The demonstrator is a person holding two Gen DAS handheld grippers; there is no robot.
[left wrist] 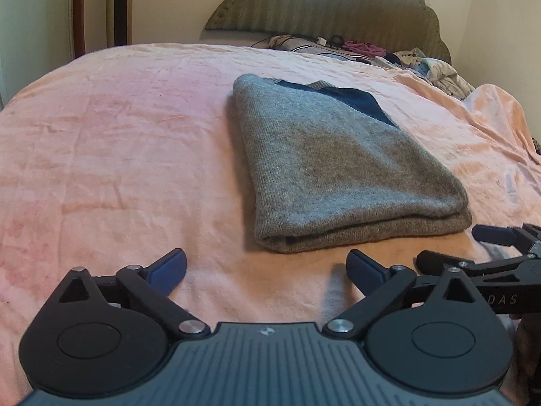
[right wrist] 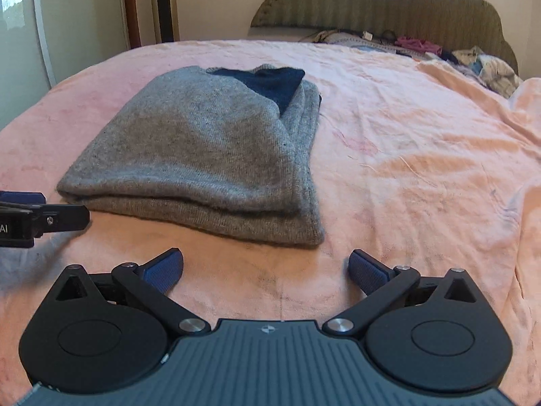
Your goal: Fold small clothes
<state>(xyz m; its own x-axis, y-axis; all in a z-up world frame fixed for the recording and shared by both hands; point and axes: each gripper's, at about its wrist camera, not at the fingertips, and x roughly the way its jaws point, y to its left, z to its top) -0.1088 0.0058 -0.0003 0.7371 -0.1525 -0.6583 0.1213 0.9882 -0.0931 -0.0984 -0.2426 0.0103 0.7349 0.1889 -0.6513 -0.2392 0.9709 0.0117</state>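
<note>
A folded grey sweater (left wrist: 334,169) with a navy patch lies on the pink bed cover (left wrist: 118,135). The left tool (left wrist: 267,270) and right tool (right wrist: 265,270) are both spread wide and empty, just short of its near fold. The right tool's side shows the letters "DAS".

Grey knit sweater (left wrist: 338,169), plush pink blanket (left wrist: 118,135)

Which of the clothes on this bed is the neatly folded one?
The grey knitted sweater with a dark blue patch, lying flat mid-bed on the pink blanket. The other clothes lie crumpled by the headboard.
</note>
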